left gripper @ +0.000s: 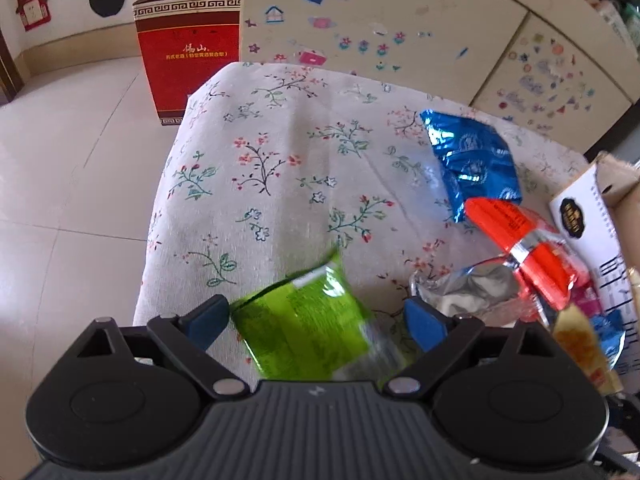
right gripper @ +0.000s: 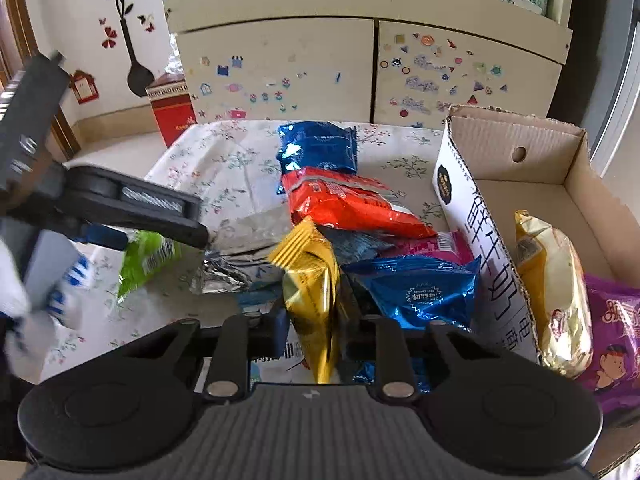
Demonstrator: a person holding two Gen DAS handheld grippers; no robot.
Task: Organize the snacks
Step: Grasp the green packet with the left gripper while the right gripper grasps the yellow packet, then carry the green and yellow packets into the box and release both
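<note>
My left gripper (left gripper: 316,320) is open, its blue pads either side of a green snack packet (left gripper: 304,320) lying on the floral tablecloth (left gripper: 256,152); the packet (right gripper: 146,258) also shows under the left gripper (right gripper: 132,208) in the right wrist view. My right gripper (right gripper: 316,328) is shut on a yellow snack packet (right gripper: 312,280), held upright above the pile. Blue (right gripper: 318,146), red (right gripper: 352,204), silver (right gripper: 236,264) and another blue packet (right gripper: 416,292) lie on the table. A cardboard box (right gripper: 520,140) at right holds a gold packet (right gripper: 556,292) and a purple one (right gripper: 616,340).
A cream cabinet (right gripper: 280,64) with stickers stands behind the table. A red carton (left gripper: 188,52) sits on the tiled floor at the table's far left corner. In the left wrist view the blue (left gripper: 472,160), red (left gripper: 520,248) and silver (left gripper: 468,288) packets lie to the right.
</note>
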